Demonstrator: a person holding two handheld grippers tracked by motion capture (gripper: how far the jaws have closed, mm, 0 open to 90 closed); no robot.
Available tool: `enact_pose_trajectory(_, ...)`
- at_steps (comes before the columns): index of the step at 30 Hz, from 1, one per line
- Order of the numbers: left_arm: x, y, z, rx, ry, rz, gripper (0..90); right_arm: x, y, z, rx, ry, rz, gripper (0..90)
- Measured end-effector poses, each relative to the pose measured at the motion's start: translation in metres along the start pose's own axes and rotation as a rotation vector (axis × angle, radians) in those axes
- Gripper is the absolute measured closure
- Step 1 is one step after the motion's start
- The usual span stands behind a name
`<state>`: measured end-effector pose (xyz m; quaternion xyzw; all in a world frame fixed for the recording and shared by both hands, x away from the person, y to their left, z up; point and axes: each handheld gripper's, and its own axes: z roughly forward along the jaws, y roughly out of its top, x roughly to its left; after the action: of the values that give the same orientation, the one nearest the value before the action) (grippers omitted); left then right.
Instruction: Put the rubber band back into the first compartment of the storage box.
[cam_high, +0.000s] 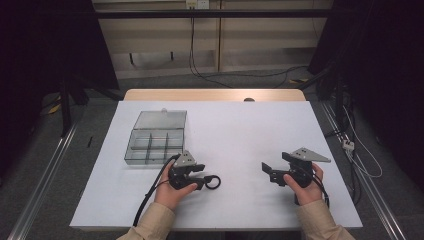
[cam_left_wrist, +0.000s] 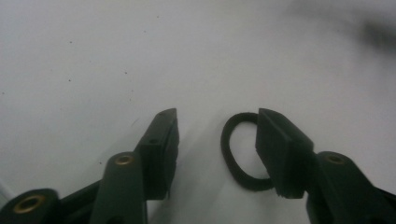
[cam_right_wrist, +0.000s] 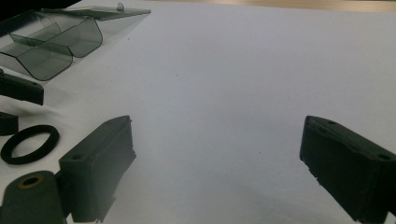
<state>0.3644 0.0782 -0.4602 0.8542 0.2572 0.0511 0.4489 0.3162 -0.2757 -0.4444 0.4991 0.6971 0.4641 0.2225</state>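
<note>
Ring (cam_high: 213, 182) of black, rubbery-looking band, lying flat on the white table (cam_high: 235, 130), at about four o'clock from the clear divided box (cam_high: 153, 147).
Left gripper (cam_left_wrist: 217, 154) has its jaws part-spread astride one side of the ring, not yet pinching; right gripper (cam_right_wrist: 217, 163) is spread wide, holding nothing. Probably light, soft and thin, though focus is poor: pinch across the band's near edge.

The high view looks forward and down over the whole white table (cam_high: 240, 130); the left gripper view sits low and close, facing the black ring (cam_left_wrist: 238, 154); the right gripper view skims the tabletop towards the clear box (cam_right_wrist: 56, 42), sharing ring and box with the high view
</note>
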Motion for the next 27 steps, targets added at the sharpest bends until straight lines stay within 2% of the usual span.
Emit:
enact_pose_trajectory(1, 0.000, 0.000, 0.001, -0.007, -0.006, -0.001, 57.4, 0.000, 0.000, 0.000, -0.002, 0.002, -0.003, 9.5)
enact_pose_trajectory(8, -0.002, 0.000, 0.006, 0.034, -0.014, 0.010, 73.2, -0.002, 0.000, -0.002, -0.001, -0.002, 0.001, 9.5)
enact_pose_trajectory(9, -0.004, 0.001, 0.007, 0.037, 0.008, 0.012, 74.8, -0.002, 0.000, -0.002, -0.001, -0.001, 0.002, 9.5)
enact_pose_trajectory(11, -0.004, 0.001, 0.008, 0.049, -0.015, 0.018, 77.7, -0.002, 0.000, -0.003, -0.005, -0.002, 0.004, 9.5)
enact_pose_trajectory(13, -0.004, 0.001, 0.009, 0.070, -0.014, 0.022, 80.7, -0.003, 0.000, -0.004, -0.009, -0.004, 0.006, 9.5)
enact_pose_trajectory(14, -0.005, 0.001, 0.010, 0.060, -0.006, 0.021, 81.6, -0.003, 0.001, -0.004, -0.009, -0.005, 0.004, 9.5)
enact_pose_trajectory(17, -0.005, 0.002, 0.010, 0.064, -0.017, 0.010, 86.8, -0.003, 0.001, -0.003, -0.006, -0.006, 0.003, 9.5)
enact_pose_trajectory(20, -0.006, 0.002, 0.010, 0.065, -0.005, 0.006, 88.0, -0.003, 0.000, -0.003, -0.004, -0.006, 0.001, 9.5)
enact_pose_trajectory(21, -0.006, 0.002, 0.010, 0.062, -0.022, 0.003, 88.1, -0.003, 0.000, -0.003, -0.004, -0.006, 0.002, 9.5)
enact_pose_trajectory(27, 0.000, 0.004, -0.002, 0.012, -0.025, -0.048, 88.2, -0.002, 0.000, -0.003, -0.004, -0.003, 0.000, 9.5)
